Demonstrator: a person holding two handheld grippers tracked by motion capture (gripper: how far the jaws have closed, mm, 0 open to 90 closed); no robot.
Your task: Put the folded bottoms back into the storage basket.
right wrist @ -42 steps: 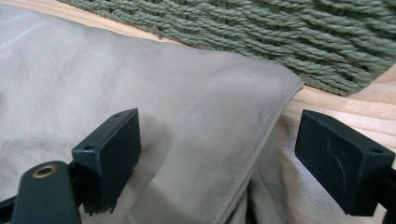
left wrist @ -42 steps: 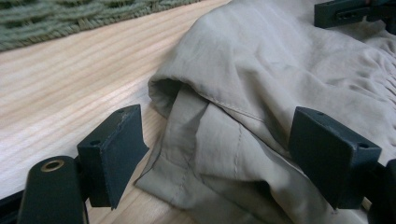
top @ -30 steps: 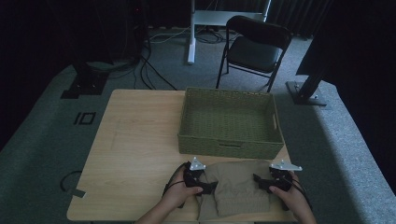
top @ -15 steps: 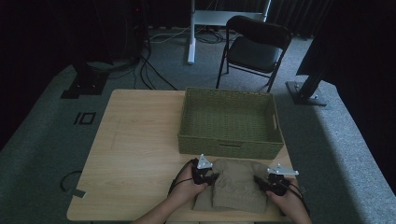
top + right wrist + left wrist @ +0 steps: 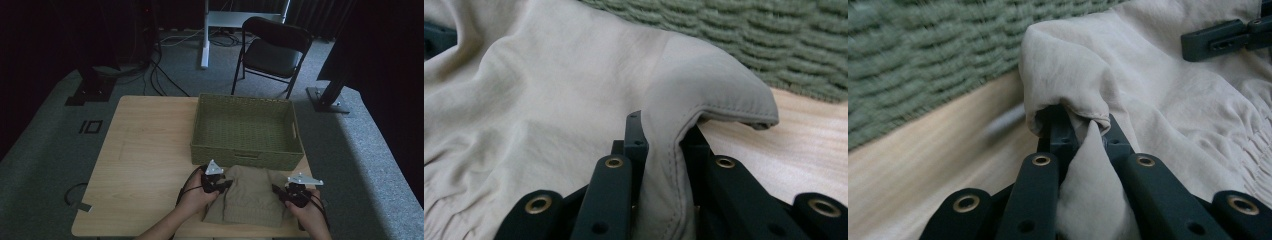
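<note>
- One pale wooden table [image 5: 145,165], rectangular with rounded corners and a smooth grain, carries everything; it stands on a grey-green carpet with a black folding chair [image 5: 272,52] beyond its far edge, at twelve o'clock.
- Next in size, a green woven basket [image 5: 246,152], a shallow rectangle with ribbed wicker walls and a slot handle in its short side, sits at the table's far right, about one o'clock from the hands.
- Just in front of it, at six o'clock from the basket and close to its near wall, lies a beige garment [image 5: 250,197] (soft, matte, creased cloth with a gathered band and stitched hems).
- At nine o'clock of the cloth, the left gripper [image 5: 220,185] has just been closing and now pinches the garment's upper left corner [image 5: 1068,75], which bunches into a rounded hood over the black jaws.
- At three o'clock, the right gripper [image 5: 287,194] has likewise just been closing; its jaws clamp the hemmed right corner [image 5: 719,85], lifted off the wood.
</note>
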